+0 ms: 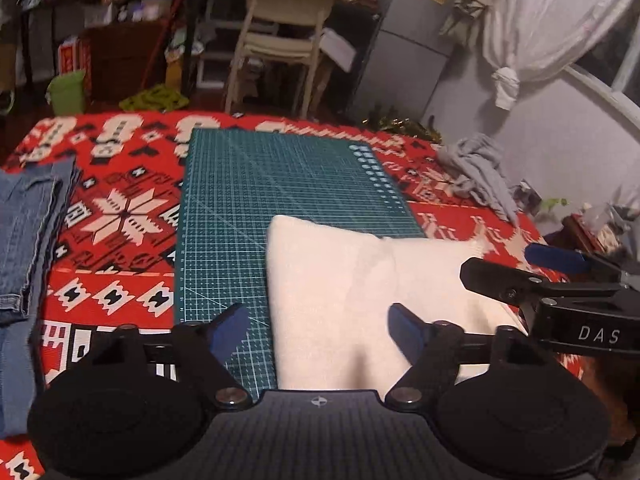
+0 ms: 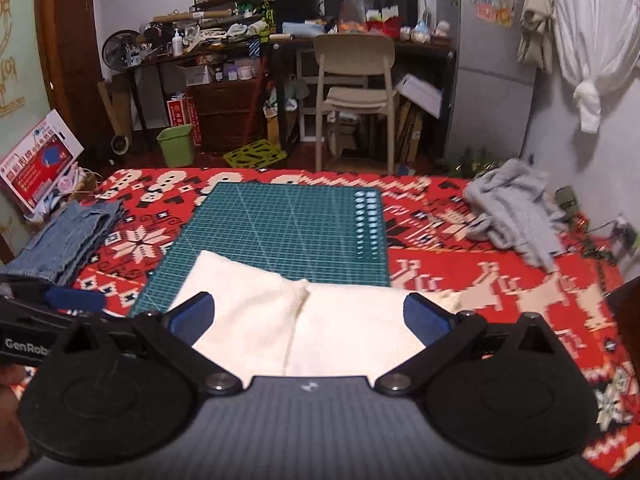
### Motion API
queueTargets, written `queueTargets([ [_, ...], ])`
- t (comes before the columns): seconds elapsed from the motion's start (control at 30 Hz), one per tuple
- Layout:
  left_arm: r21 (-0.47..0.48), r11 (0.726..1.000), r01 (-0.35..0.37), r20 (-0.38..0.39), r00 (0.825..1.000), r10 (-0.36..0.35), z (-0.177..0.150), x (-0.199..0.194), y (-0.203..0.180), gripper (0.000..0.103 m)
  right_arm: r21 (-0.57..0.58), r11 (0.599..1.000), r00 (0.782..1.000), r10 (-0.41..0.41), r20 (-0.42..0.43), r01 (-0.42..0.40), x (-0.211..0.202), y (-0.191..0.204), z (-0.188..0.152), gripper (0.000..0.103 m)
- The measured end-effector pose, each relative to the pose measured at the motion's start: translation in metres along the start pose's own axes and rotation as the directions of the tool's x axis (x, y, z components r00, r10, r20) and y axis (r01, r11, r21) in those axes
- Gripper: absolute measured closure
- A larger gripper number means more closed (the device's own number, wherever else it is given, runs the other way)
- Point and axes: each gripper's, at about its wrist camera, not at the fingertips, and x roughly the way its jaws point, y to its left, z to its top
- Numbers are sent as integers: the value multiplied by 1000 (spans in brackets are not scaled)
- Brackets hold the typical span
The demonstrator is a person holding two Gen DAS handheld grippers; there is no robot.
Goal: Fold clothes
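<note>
Cloth [image 1: 352,292], the white one, lies half on the green mat [image 1: 256,200], over the mat's near right corner, and half on the red blanket [image 1: 120,240]. It looks folded already, with a soft ridge running from near to far through its middle. Its long side runs left to right across the mat's near edge.

My left tongs [image 1: 316,332] hang just over the cloth's left part. My right tongs [image 2: 310,318] hang over its middle. Both stand apart, with nothing pressed between the pads. The cloth is right below both of them, so I think neither hand is much nearer. From the left camera I see the right tongs just to the right, close by.

I count one white cloth, one mat and one blanket. There is one stack of jeans [image 2: 68,240] left of the mat. One gray top [image 2: 516,216] sits in a heap right of the mat, not folded yet. I think that one comes next.
</note>
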Motion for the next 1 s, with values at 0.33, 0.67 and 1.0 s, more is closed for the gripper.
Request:
queueTargets([
  [0.33,-54,997,52,-53,997,-55,24,42,24,95,51,998,999,41,-22,-40,64,8,17,21],
  [0.67,-77,991,106,-49,993,-110,34,70,38,97,3,986,976,168,-136,-169,114,31,20,85],
  [1.0,-80,989,123,-42,991,-127,35,89,35,97,-39,995,981,84,-177,-93,150,28,4,93],
])
